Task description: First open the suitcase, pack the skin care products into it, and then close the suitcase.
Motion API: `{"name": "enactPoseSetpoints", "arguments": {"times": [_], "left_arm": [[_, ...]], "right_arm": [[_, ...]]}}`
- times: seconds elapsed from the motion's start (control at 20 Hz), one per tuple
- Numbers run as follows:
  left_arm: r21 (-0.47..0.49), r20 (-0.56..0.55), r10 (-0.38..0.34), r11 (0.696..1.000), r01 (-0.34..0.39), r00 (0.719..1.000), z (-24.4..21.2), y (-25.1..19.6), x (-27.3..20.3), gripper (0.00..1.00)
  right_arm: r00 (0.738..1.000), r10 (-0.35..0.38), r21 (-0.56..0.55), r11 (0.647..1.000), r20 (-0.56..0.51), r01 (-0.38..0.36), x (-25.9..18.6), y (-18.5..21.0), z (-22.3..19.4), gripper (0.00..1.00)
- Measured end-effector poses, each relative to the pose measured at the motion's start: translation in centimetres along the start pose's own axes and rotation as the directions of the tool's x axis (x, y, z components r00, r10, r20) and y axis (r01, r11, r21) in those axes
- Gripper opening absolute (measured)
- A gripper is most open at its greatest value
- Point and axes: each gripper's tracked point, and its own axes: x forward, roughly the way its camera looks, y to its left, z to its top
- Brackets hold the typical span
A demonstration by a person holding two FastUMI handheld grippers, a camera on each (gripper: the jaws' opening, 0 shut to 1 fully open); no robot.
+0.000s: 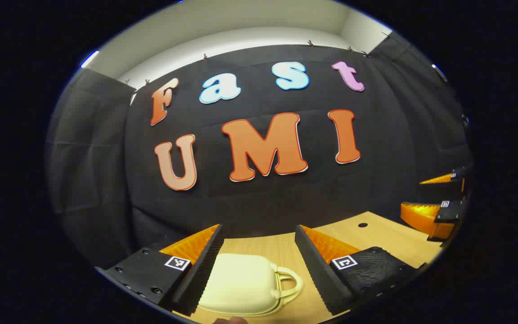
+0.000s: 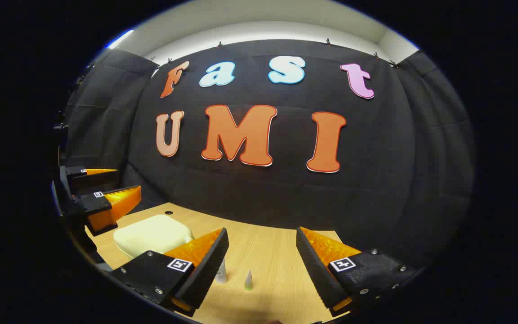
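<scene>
The opening step is judged to be the one in hand, with nothing yet packed. A small cream suitcase (image 1: 245, 284) is seen lying flat on the wooden desk (image 1: 376, 234), its lid down and its handle (image 1: 288, 281) turned toward the right side of the left gripper view. Whether a latch or zip secures it cannot be told.

The left gripper (image 1: 259, 270) is held above the desk's near edge with its fingers spread wide and nothing between them; the suitcase lies in the gap, just beyond and below the tips, and is not touched as far as can be judged. The right gripper (image 2: 261, 265) is likewise held wide apart and empty, over the near edge of the desk.

In the right gripper view the suitcase (image 2: 153, 234) is placed toward the desk's left side, and two small skin care tubes are stood upright near the near edge, apart from the case: a pale tube (image 2: 221, 272) just beside the tip of the gripper's left finger, and a smaller greenish tube (image 2: 248, 280) a little to its right. No other products can be made out.

Since the suitcase is closed, what it holds cannot be seen.

For the next move, the lid's edge or the handle would probably need to be caught by the left gripper and lifted, while the lower shell may have to be steadied by the right. A light case could slide on the smooth desk if pulled from one side alone.
</scene>
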Motion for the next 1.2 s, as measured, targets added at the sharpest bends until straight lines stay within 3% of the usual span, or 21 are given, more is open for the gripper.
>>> {"name": "enactPoseSetpoints", "arguments": {"times": [0.2, 0.35, 0.5, 0.85, 1.05, 1.2], "left_arm": [[0.001, 0.036, -0.107, 0.994, 0.107, 0.994, -0.6, 1.0, 1.4, 0.98], [-0.013, 0.053, -0.126, 0.992, 0.127, 0.991, -1.1, 2.5, 2.5, 1.0], [-0.016, 0.042, -0.106, 0.994, 0.107, 0.993, -2.0, 3.6, 3.6, 0.98], [-0.126, 0.017, -0.014, 0.992, 0.016, 1.0, -0.9, 3.3, 5.1, 0.98], [-0.023, -0.015, 0.004, 1.0, -0.005, 1.0, -1.7, 2.1, 6.1, 0.96], [0.081, -0.087, -0.062, 0.994, 0.069, 0.994, -5.2, -1.1, 6.5, 0.98]], "right_arm": [[0.997, -0.076, -0.014, 0.997, 0.0, 0.076, 1.3, 1.3, 0.2, 0.95], [0.992, -0.127, -0.025, 0.992, -0.001, 0.127, 1.7, 1.8, 0.7, 0.95], [0.99, -0.14, -0.037, 0.99, -0.004, 0.139, 1.6, 1.9, 1.3, 0.95], [0.999, -0.045, -0.055, 0.997, -0.004, 0.045, 3.2, 1.0, 0.9, 0.95], [1.0, -0.003, -0.04, 0.999, -0.013, 0.003, 4.3, 0.4, 0.4, 0.96], [1.0, -0.007, -0.037, 0.999, -0.015, 0.007, 4.6, -0.6, -0.2, 0.96]]}}
